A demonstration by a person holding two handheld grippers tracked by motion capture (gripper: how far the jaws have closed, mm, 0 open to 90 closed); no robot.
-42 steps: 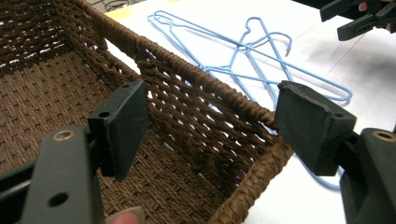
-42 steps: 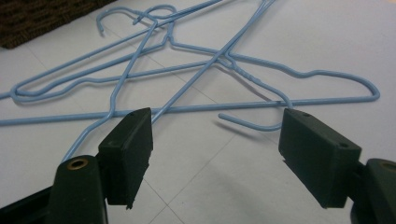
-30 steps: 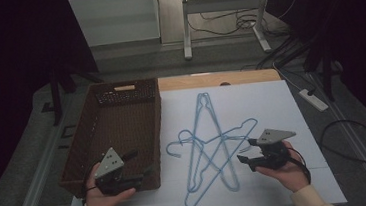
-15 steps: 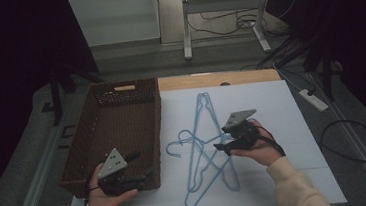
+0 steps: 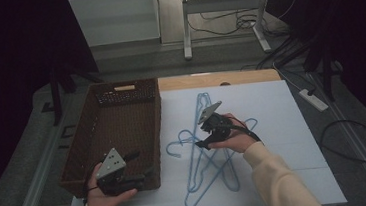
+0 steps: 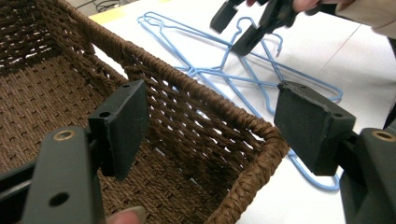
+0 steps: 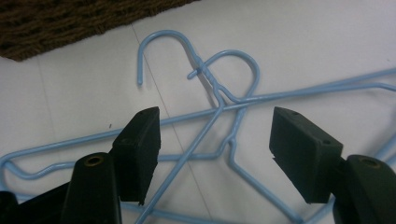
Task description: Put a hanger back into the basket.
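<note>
right gripper (image 5: pixel 205 139) hangs over the tangle of blue wire hangers (image 5: pixel 207 166) mid-sheet, jaws spread wide and holding nothing. in the right gripper view the two pads (image 7: pixel 140 151) straddle the spot where necks and hooks cross, so my read is it's lining up to pinch a neck, the easiest bit to lift free of the pile. left gripper (image 5: pixel 139 173) rests at the near right corner of the wicker basket (image 5: pixel 81 142), jaws also parted and empty, straddling the rim in its own view; probably parked to steady the basket or wait for a handover. basket looks empty. hard to say how many hangers there are, the wires overlap too much; three is my guess. can't tell which neck lies on top.
</note>
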